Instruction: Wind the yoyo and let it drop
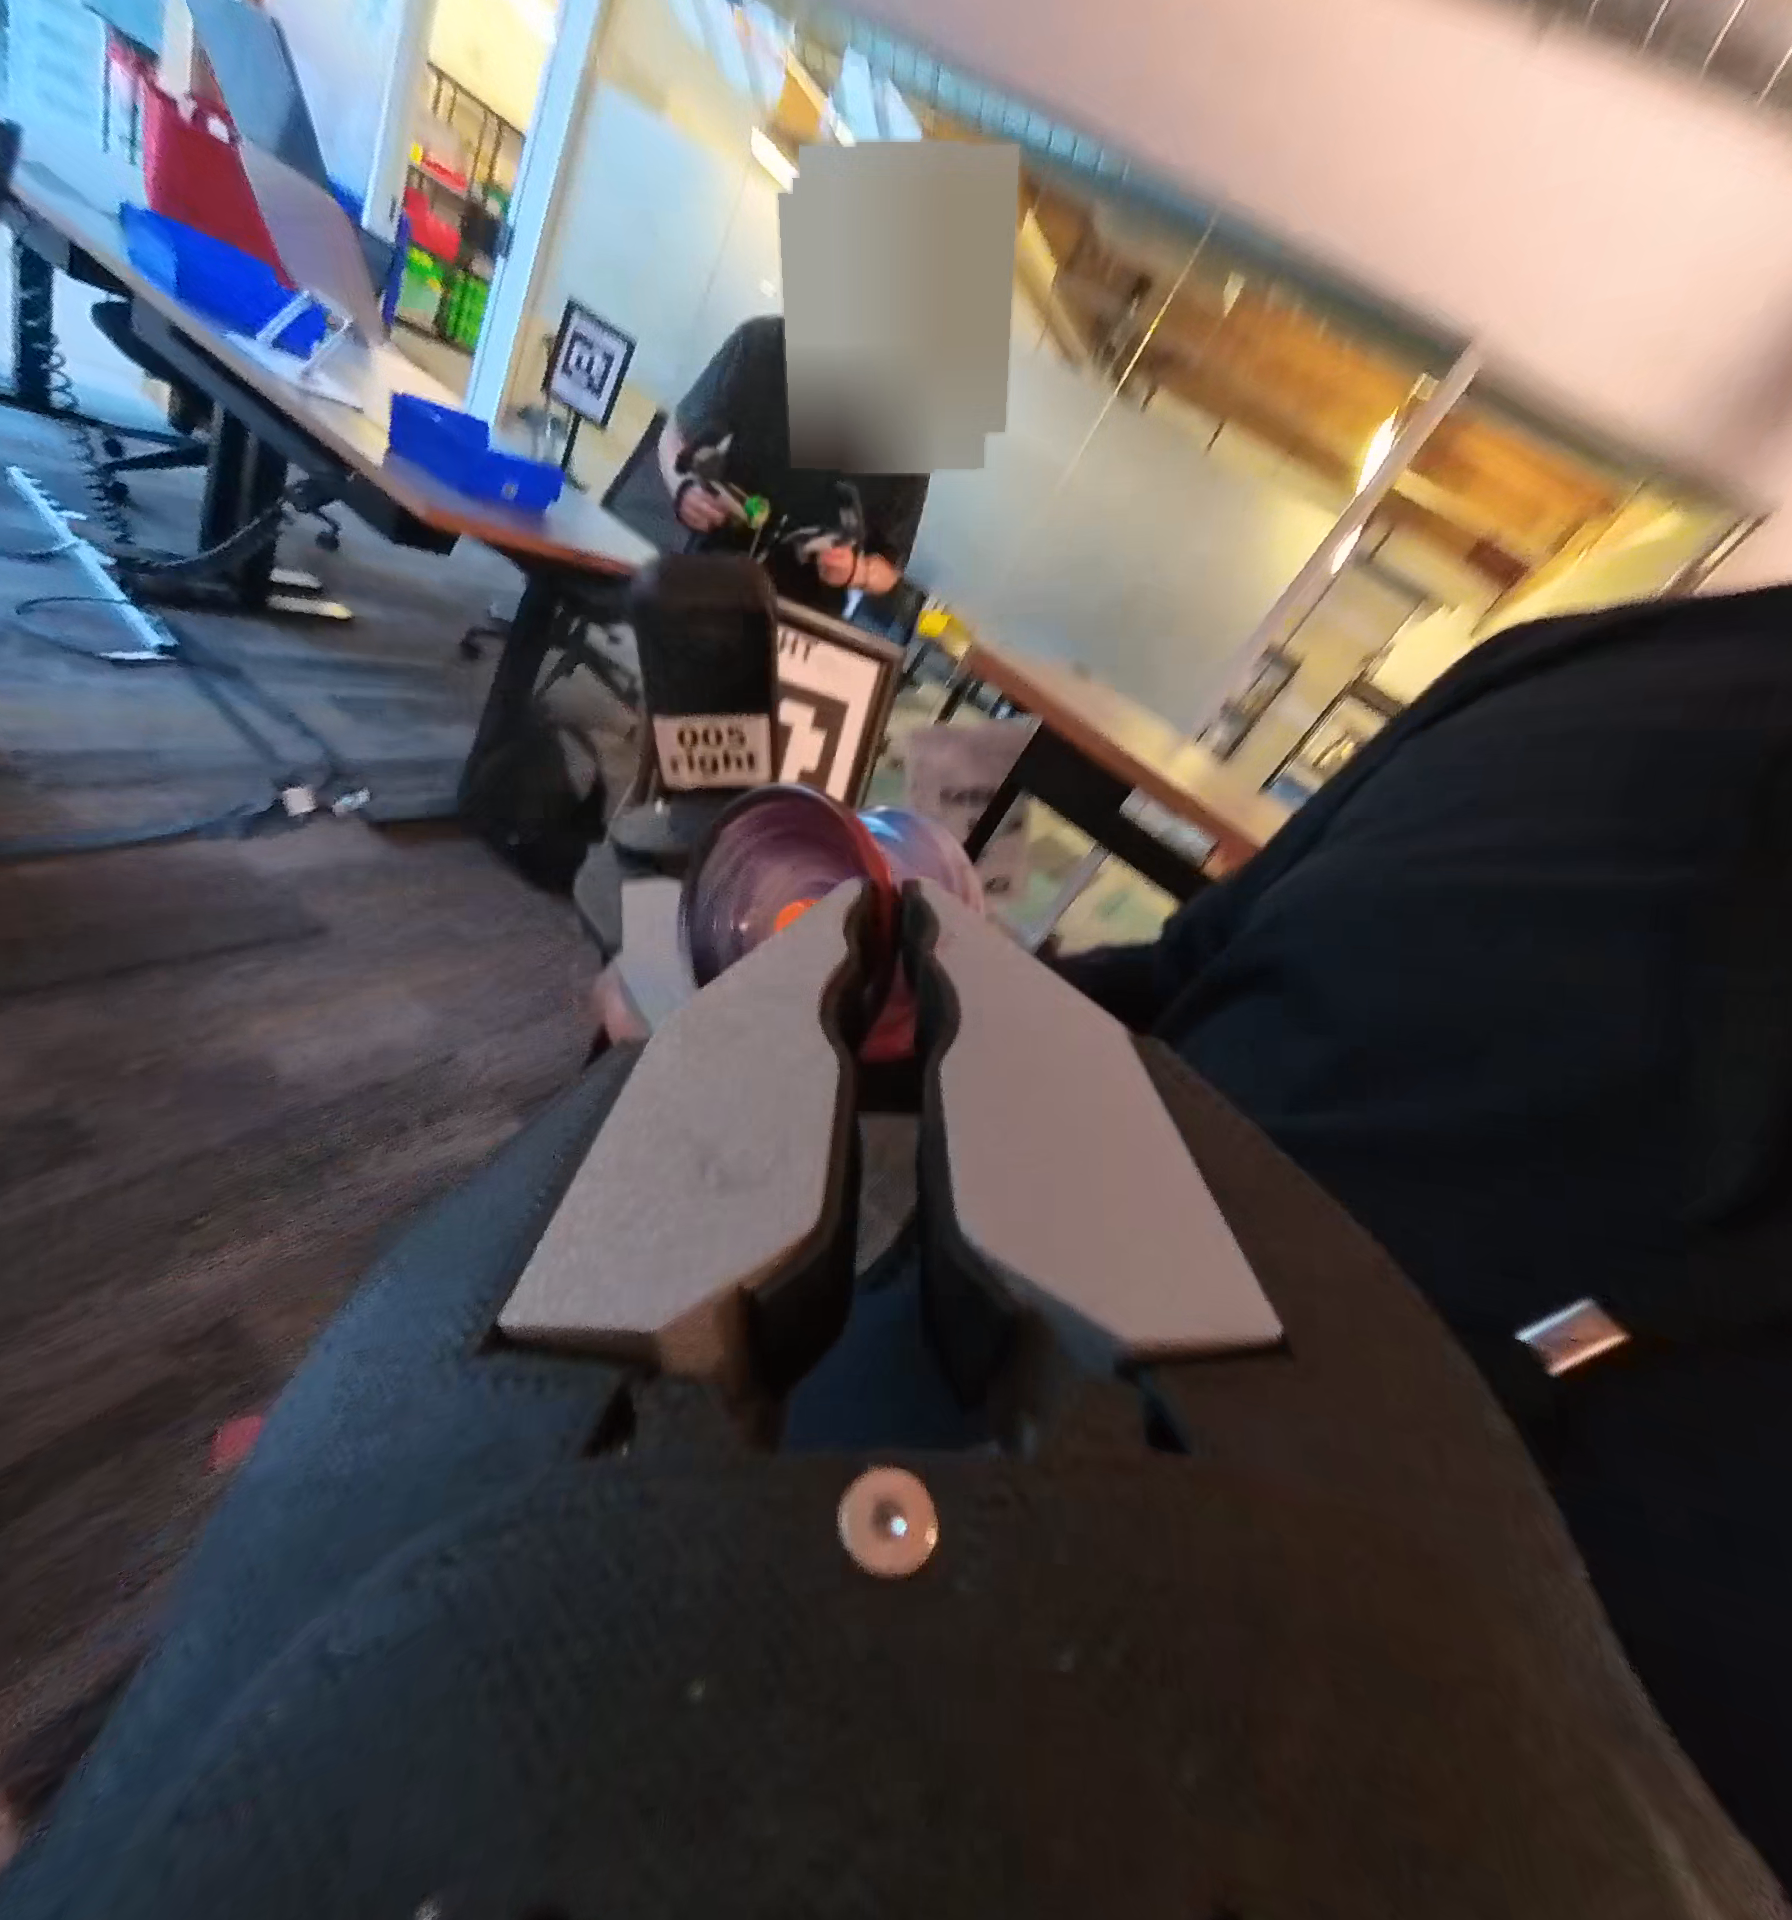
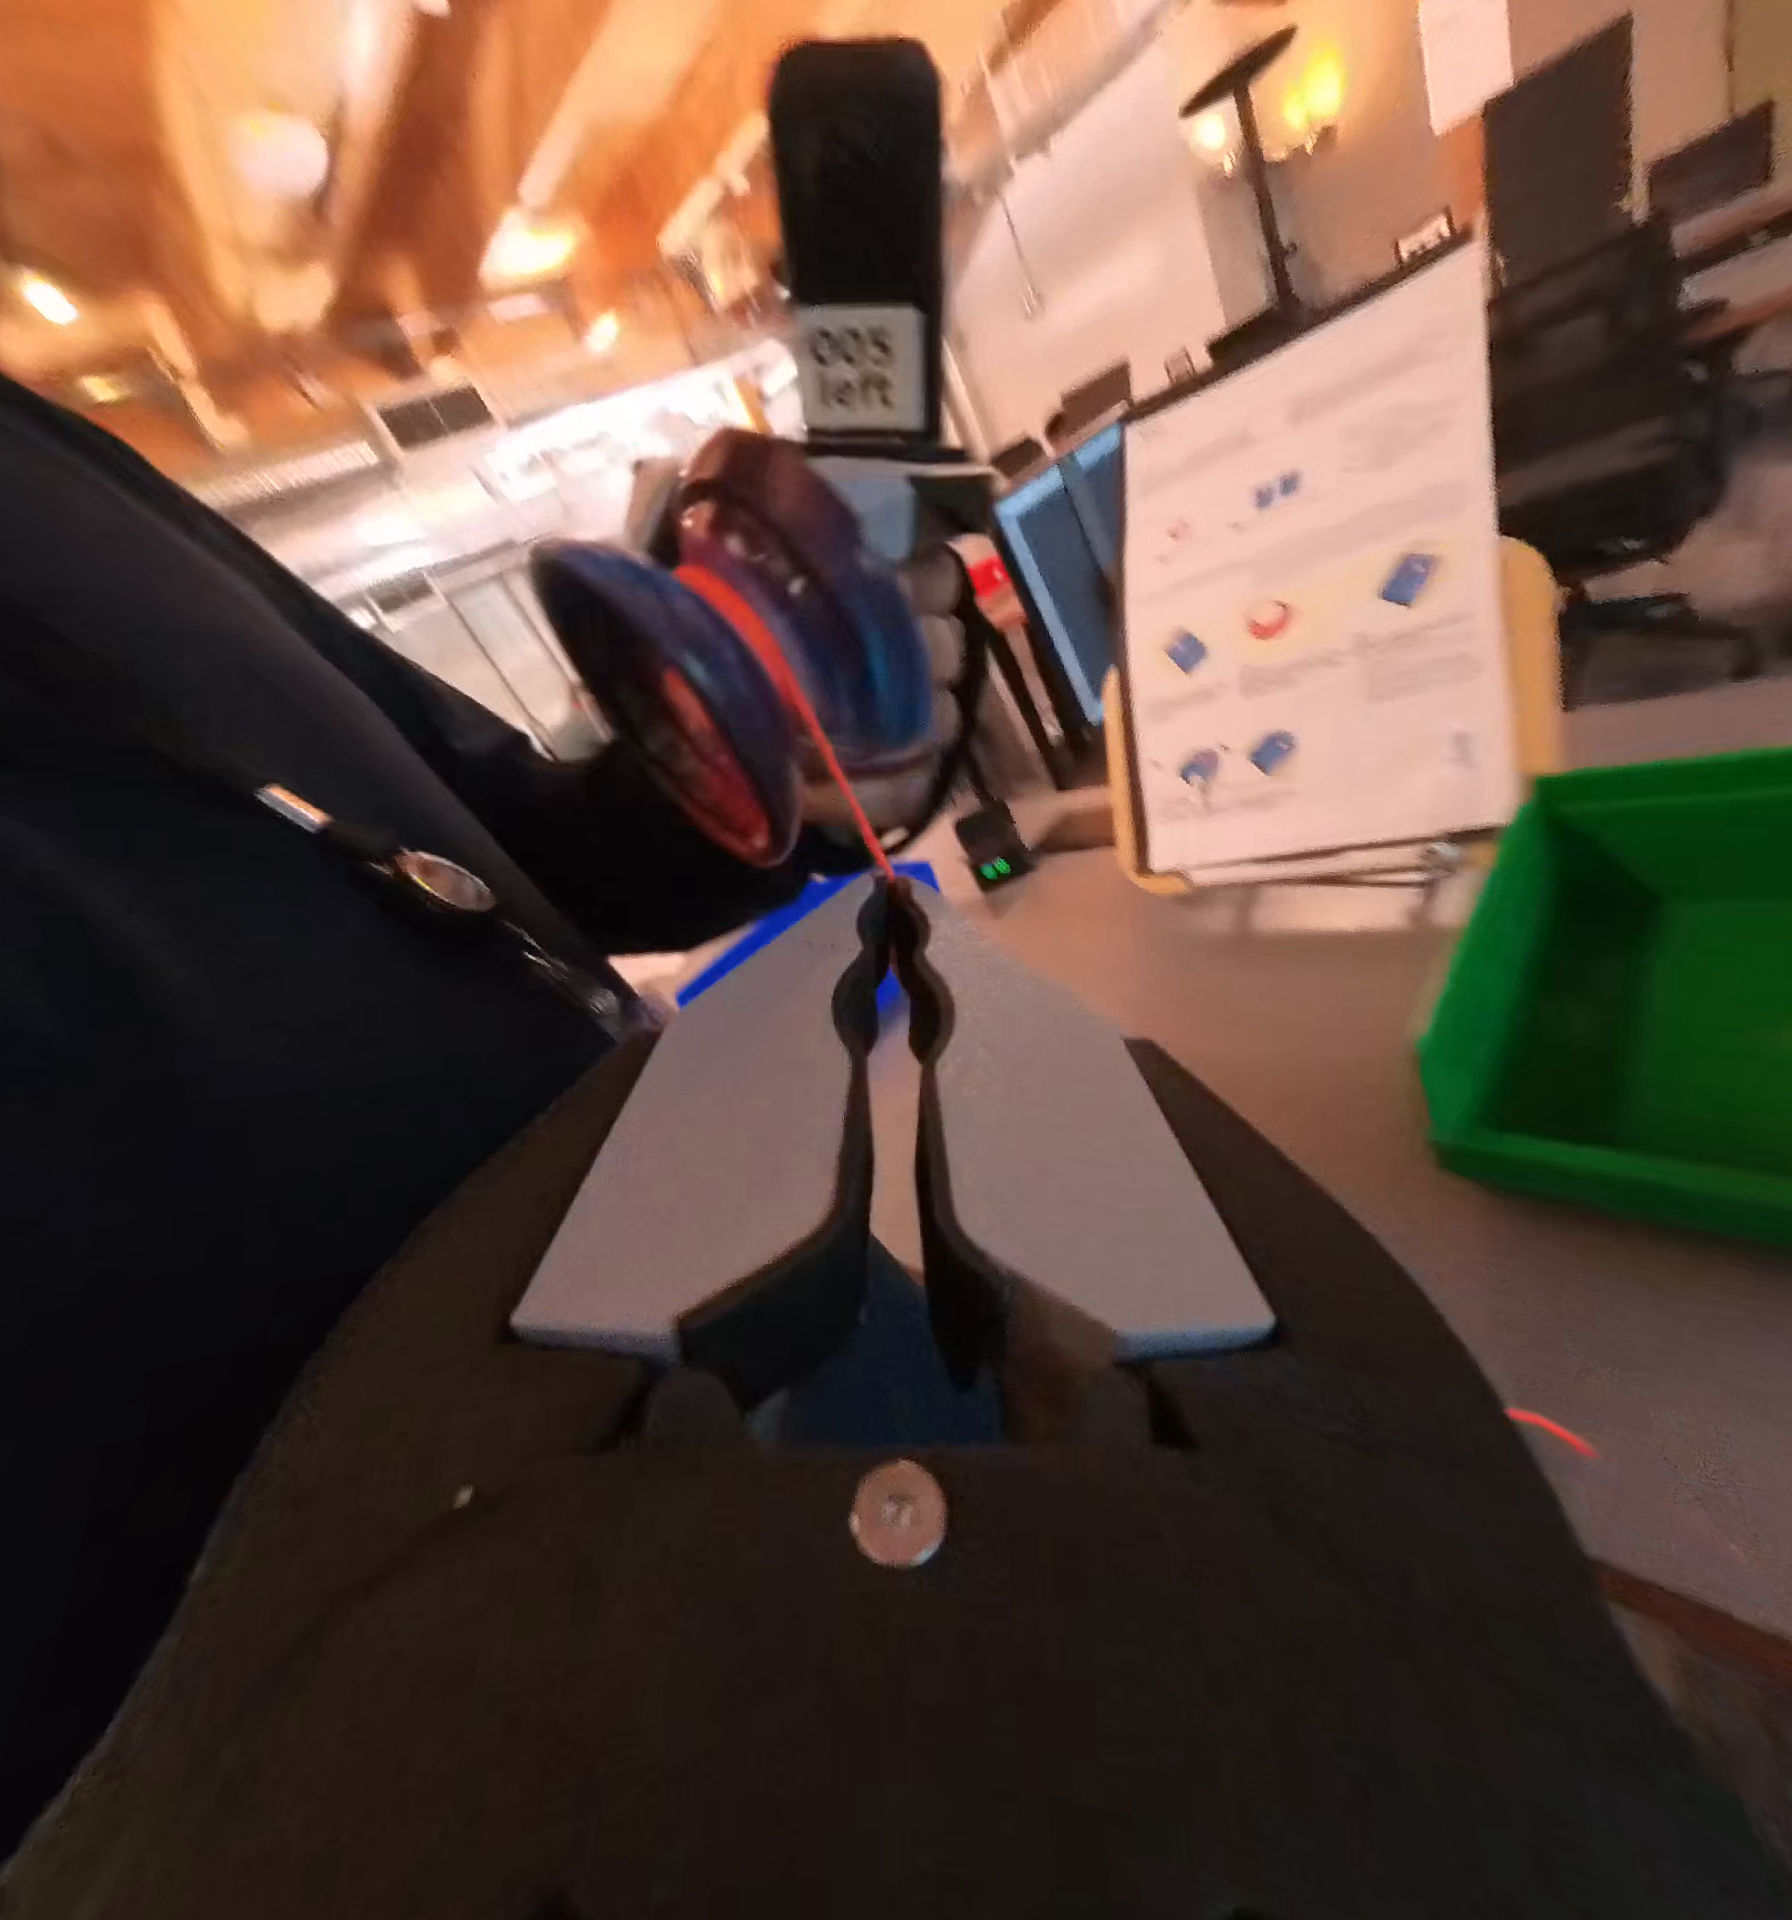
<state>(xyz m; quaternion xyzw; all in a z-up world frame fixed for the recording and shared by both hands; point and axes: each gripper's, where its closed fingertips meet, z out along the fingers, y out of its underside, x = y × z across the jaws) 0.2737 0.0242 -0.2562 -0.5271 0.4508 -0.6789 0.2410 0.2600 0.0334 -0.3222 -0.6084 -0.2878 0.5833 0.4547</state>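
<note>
Landmark = the yoyo (image 2: 726, 665), purple-blue w/ red string wound in its groove; it's up in the air, off the table (image 2: 1235, 1039), between the two tools.

Left claw (image 1: 887, 904): fingers nearly together, clamped on the yoyo's rim; one disc edge sits between the dark pads, red showing in the slot behind the tips; purple face of the yoyo (image 1: 767, 883) bulges out just beyond & left of the tips. In the right wrist view the same tool shows behind the yoyo, a hand wrapped round its grip.

Right claw (image 2: 890, 899): fingers together, pinched on the red string (image 2: 830, 769); string runs taut from the tips up-left into the yoyo's groove, so this claw is just below-right of the yoyo, near but not touching it.

Dark sleeve (image 2: 196, 831) fills the frame left of the yoyo. Green bin (image 2: 1650, 1039) on the table well right of the yoyo; white poster board (image 2: 1318, 644) stands right of it, farther back; small black device w/ green lights (image 2: 996, 857) on the table just below-right. Blue patch (image 2: 767, 945) under the right tips; can't tell what it is. Both views motion-blurred.
</note>
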